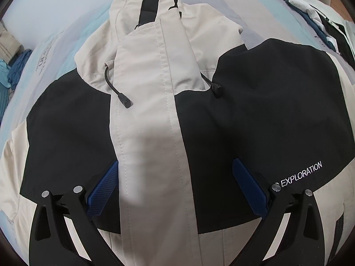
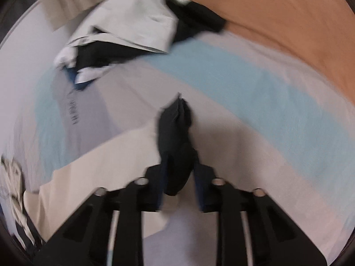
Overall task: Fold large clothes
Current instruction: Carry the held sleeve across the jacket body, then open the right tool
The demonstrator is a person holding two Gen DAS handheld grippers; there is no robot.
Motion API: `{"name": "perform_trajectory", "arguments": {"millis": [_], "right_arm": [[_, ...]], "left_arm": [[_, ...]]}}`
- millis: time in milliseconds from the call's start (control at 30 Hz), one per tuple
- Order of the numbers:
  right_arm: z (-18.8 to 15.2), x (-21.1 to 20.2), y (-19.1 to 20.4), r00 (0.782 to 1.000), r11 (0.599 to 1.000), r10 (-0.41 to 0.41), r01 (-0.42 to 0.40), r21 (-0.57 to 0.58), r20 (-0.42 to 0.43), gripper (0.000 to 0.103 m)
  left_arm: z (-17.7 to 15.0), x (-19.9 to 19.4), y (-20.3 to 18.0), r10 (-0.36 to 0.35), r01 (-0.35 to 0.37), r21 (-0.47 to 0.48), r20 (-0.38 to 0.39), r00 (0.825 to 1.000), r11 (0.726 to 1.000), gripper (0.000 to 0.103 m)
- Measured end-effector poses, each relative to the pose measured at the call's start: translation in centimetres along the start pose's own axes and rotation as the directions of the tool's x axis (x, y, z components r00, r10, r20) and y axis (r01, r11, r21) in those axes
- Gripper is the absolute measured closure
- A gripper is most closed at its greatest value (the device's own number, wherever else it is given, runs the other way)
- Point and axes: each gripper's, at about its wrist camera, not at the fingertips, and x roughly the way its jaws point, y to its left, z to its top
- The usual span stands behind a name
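Evidently the jacket (image 1: 155, 110) lies face up on the striped bedspread (image 1: 55, 44), front placket closed, hood pointing away. Above its chest the left gripper (image 1: 175, 190) hangs wide open with nothing between its blue pads (image 1: 104, 190), probably poised to steady the body. Right of the jacket, the right gripper (image 2: 177, 177) is clamped on a bunch of dark fabric (image 2: 175, 137), most likely a sleeve cuff, lifted clear so the sleeve can swing across the jacket. Beyond it sits a heap of other clothes (image 2: 124, 28).
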Motion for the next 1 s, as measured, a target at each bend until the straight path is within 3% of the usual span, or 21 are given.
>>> {"name": "perform_trajectory", "arguments": {"millis": [167, 433, 733, 1000], "right_arm": [[-0.6, -2.6, 6.7, 0.998, 0.983, 0.062, -0.058, -0.173, 0.021, 0.092], [-2.5, -4.8, 13.0, 0.993, 0.956, 0.112, -0.1, -0.276, 0.028, 0.093], [-9.4, -9.0, 25.4, 0.968, 0.86, 0.25, -0.217, -0.463, 0.011, 0.093], [-18.1, -11.7, 36.6, 0.934, 0.766, 0.353, -0.316, -0.559, -0.044, 0.093]], "left_arm": [[0.3, -0.2, 0.4, -0.011, 0.011, -0.015, -0.014, 1.0, 1.0, 0.005], [0.8, -1.9, 3.0, -0.013, 0.013, -0.014, 0.008, 1.0, 1.0, 0.011], [-0.5, -3.2, 8.8, -0.019, 0.021, -0.059, 0.031, 0.999, 0.998, 0.012], [-2.4, -4.6, 17.3, -0.001, 0.009, -0.145, 0.054, 0.999, 0.989, 0.012]]}}
